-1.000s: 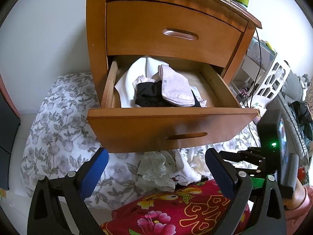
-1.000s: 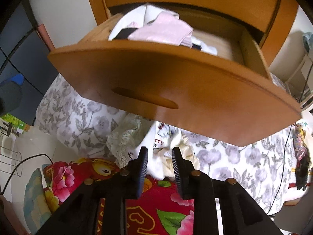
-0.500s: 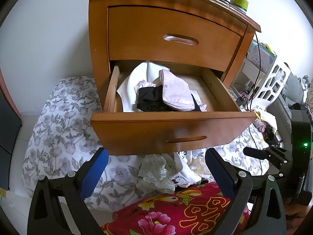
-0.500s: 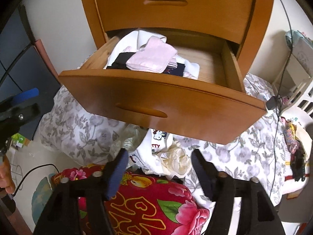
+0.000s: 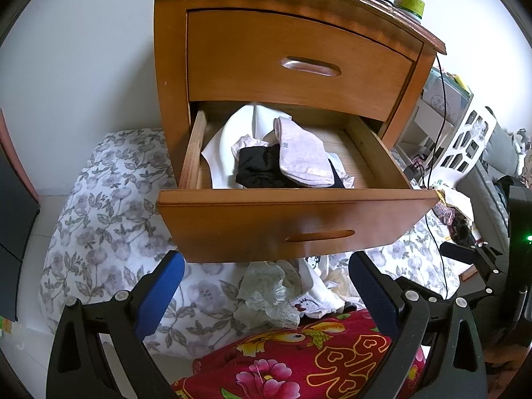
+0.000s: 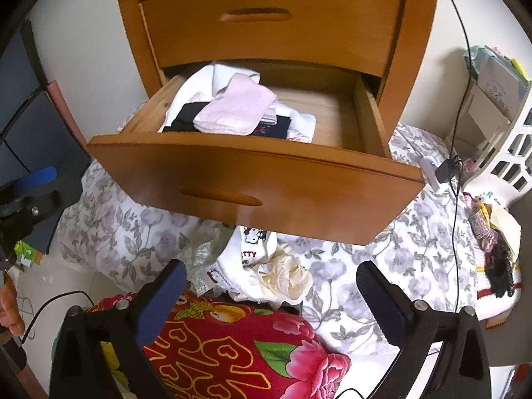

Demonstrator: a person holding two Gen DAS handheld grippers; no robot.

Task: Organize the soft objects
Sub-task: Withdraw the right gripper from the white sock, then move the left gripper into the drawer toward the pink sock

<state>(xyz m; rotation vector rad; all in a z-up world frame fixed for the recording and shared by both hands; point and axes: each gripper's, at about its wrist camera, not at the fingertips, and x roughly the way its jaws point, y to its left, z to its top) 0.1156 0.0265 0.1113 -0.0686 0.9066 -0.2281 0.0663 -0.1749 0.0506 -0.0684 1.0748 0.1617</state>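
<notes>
From your left wrist, your left gripper [image 5: 266, 286] stands wide apart and empty over a pile of clothes [image 5: 289, 289] on the flowered sheet [image 5: 109, 232]. A pink sock [image 5: 304, 159] lies on clothes in the open drawer [image 5: 296, 219].

From your right wrist, your right gripper [image 6: 271, 294] is opening, nothing between its jaws, above the pile [image 6: 262, 266] beside a red cushion [image 6: 232, 345].

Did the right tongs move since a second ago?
Yes. The right tongs backed up and away from the open drawer, which now shows whole instead of looming close. Their jaws are opening, nothing between them.
</notes>
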